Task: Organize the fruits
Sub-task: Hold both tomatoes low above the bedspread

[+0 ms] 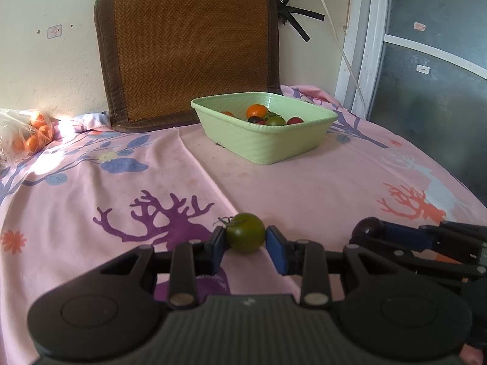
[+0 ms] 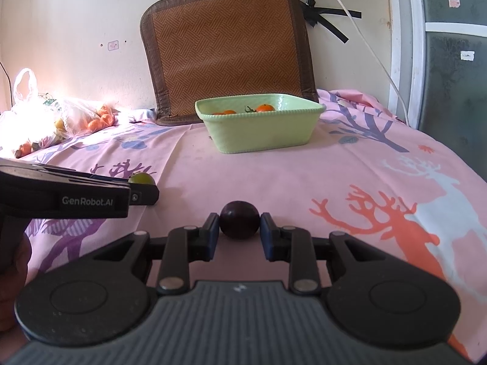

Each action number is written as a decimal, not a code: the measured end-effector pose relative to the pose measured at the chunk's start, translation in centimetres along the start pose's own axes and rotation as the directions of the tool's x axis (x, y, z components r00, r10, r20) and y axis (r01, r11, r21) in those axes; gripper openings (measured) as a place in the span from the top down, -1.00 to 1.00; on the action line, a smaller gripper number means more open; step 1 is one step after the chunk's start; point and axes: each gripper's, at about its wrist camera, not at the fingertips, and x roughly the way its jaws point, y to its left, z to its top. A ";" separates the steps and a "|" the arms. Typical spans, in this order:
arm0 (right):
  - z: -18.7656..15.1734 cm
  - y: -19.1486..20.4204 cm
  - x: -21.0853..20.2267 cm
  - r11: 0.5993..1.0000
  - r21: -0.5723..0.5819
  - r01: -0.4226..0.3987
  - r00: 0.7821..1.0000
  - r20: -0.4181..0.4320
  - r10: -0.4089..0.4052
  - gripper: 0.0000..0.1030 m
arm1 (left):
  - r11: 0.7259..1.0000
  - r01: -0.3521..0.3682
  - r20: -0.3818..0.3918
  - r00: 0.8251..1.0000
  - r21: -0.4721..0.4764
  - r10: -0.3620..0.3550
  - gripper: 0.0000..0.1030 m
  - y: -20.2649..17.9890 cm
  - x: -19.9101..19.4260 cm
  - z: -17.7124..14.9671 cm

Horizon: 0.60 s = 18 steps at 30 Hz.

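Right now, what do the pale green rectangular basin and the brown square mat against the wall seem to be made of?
The pale green rectangular basin looks like moulded plastic: smooth, faintly glossy walls, a beaded rim, a uniform colour. The brown square mat seems woven rattan or bamboo with a darker fabric border; a herringbone weave shows, but the exact fibre is unclear.

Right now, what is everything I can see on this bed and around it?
green tomato: one, dark green, on the pink sheet, between the left pads
dark fruit: one, deep purple, on the sheet, between the right pads
basin: one, pale green, far side of the sheet, holding orange, green, red and dark fruit
plastic bags: clear, far left, holding orange fruit
pink sheet: one, with deer print
woven mat: one, brown, leaning on the wall
white cable: one, down the wall at the right
left hand-held gripper: black, shut on the green tomato
right hand-held gripper: black, shut on the dark fruit
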 end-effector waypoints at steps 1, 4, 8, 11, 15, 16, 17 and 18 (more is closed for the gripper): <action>0.0 0.0 0.0 1.000 -0.002 0.000 1.000 0.000 0.000 0.38 | 1.000 0.001 0.000 1.000 0.001 -0.001 0.41 0.0 0.0 0.0; -0.1 0.1 0.0 1.000 -0.005 0.003 1.000 0.004 -0.003 0.39 | 1.000 0.001 0.001 1.000 0.001 -0.001 0.41 0.0 0.0 0.0; -0.1 0.0 -0.1 1.000 -0.005 0.006 1.000 0.009 -0.006 0.39 | 1.000 0.003 0.002 1.000 -0.001 -0.003 0.41 0.0 0.0 0.0; -0.1 0.0 -0.1 1.000 0.000 0.006 1.000 0.011 -0.006 0.39 | 1.000 0.012 0.003 1.000 -0.008 -0.011 0.42 0.2 -0.1 0.0; 0.0 -0.1 0.0 1.000 0.008 0.004 1.000 0.006 -0.004 0.39 | 0.999 0.030 0.001 1.000 -0.029 -0.030 0.42 0.5 -0.1 0.1; 0.0 -0.1 0.0 1.000 0.010 0.003 1.000 0.003 -0.003 0.39 | 0.999 0.035 0.001 0.999 -0.034 -0.035 0.41 0.7 -0.1 0.1; 0.1 -0.1 0.0 1.000 0.014 0.000 1.000 0.000 0.000 0.39 | 0.998 0.040 0.001 0.999 -0.039 -0.040 0.42 0.7 -0.1 0.2; 0.1 -0.2 0.1 1.000 0.019 -0.005 1.000 -0.004 0.005 0.39 | 0.998 0.044 0.000 0.999 -0.043 -0.044 0.42 0.8 -0.1 0.2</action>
